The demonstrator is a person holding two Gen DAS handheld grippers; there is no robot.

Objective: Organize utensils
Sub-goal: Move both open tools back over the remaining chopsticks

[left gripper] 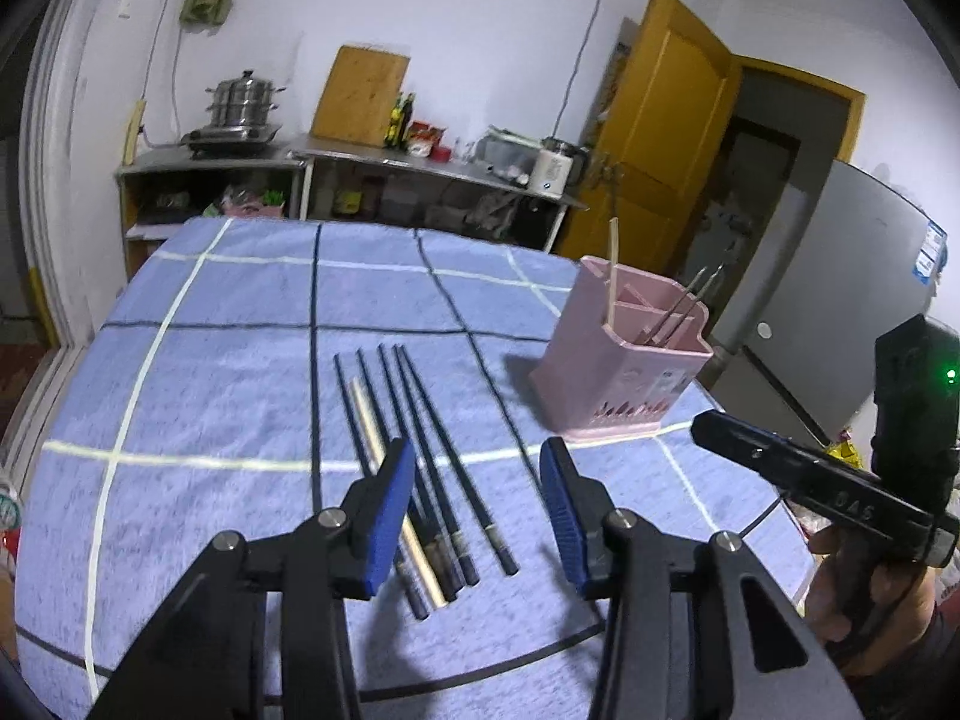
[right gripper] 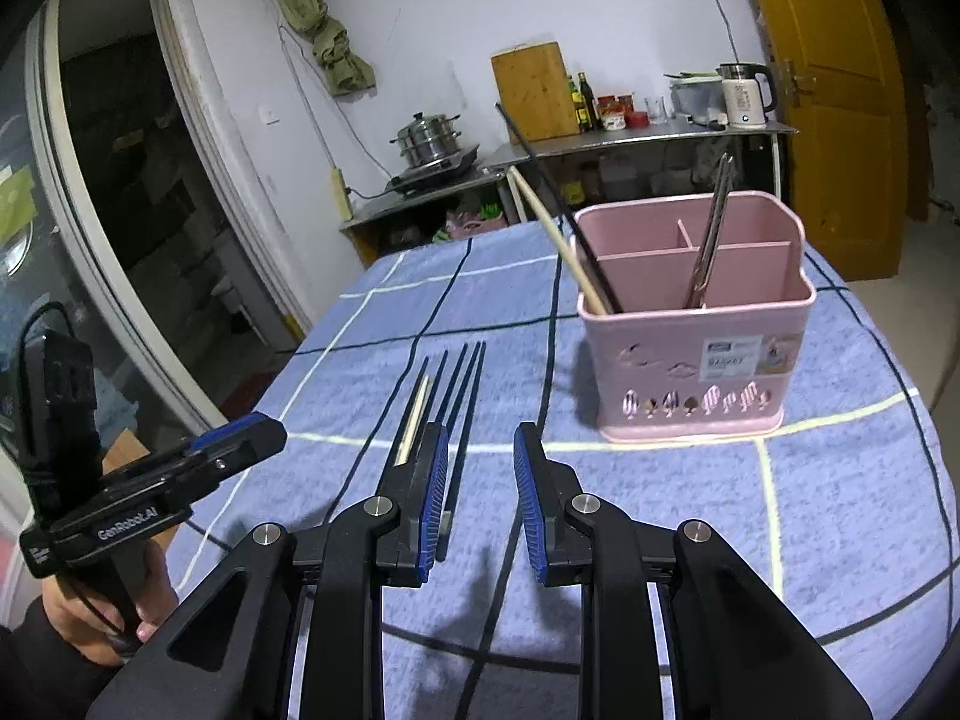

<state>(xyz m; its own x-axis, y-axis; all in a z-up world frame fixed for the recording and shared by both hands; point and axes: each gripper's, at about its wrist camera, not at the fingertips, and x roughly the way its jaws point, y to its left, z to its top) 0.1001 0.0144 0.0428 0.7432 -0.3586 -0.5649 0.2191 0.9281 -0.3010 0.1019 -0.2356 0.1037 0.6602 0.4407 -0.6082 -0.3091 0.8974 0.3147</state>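
Several dark chopsticks [left gripper: 420,438] and one pale wooden chopstick [left gripper: 384,468] lie side by side on the blue checked cloth [left gripper: 210,390]. My left gripper [left gripper: 477,513] hovers open just above their near ends, its left pad over them and nothing between the pads. A pink utensil holder [left gripper: 624,372] stands to the right. In the right wrist view my right gripper [right gripper: 483,498] is open, with the dark chopsticks [right gripper: 462,396] ahead and under its left pad. The holder [right gripper: 696,360] holds a wooden chopstick [right gripper: 558,234], a dark one [right gripper: 540,174] and metal chopsticks [right gripper: 711,228].
A person's hand holds each gripper; the right gripper [left gripper: 720,435] shows at the table's right edge. Behind the table stands a steel counter [left gripper: 360,159] with a pot [left gripper: 240,102], a cutting board [left gripper: 360,96] and a kettle [right gripper: 744,96]. A yellow door [left gripper: 654,126] is open at the right.
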